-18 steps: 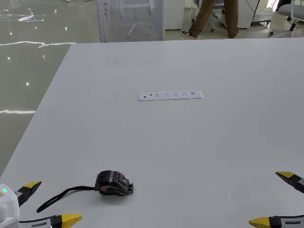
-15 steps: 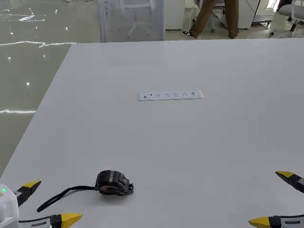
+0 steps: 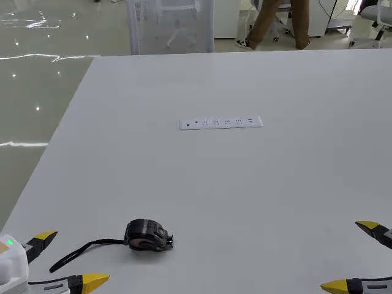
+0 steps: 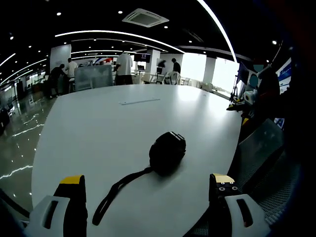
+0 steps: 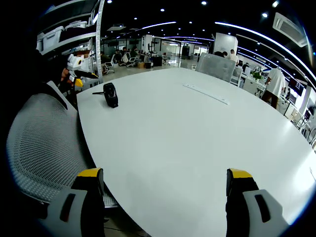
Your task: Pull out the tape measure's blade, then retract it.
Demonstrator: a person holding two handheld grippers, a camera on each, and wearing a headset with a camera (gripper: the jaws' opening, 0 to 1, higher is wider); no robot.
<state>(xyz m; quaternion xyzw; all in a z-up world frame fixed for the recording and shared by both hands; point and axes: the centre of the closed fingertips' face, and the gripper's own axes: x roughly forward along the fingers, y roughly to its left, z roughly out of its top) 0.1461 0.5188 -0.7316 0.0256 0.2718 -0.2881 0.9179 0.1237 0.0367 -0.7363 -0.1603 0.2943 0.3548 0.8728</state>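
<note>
Left gripper (image 3: 69,258): jaws spread wide, nothing between them, yellow tips on black fingers, sitting at the near left edge of the table. Right gripper (image 3: 350,256): same build, also wide open and empty, at the near right edge.

Tape measure (image 3: 148,235) lies on the table (image 3: 245,184) just ahead and right of the left gripper, apart from it and well away from the right one. Print on the case is too small to read. Case is black, rounded and chunky, with a ribbed top and a small tab at its right end. A black wrist strap (image 3: 79,252) loops off its left side toward the left gripper's tips.

Versus half a second back: only a slight view shift. The tape measure and both grippers are where they were.

Table top is matte white, smooth, with a rounded near edge in the gripper views. A flat white power strip (image 3: 221,123) lies mid-table; its markings are not legible. A grey mesh chair (image 5: 34,143) is at the table's near edge. Glossy floor beyond, with a person's legs (image 3: 275,24) past the far edge.
</note>
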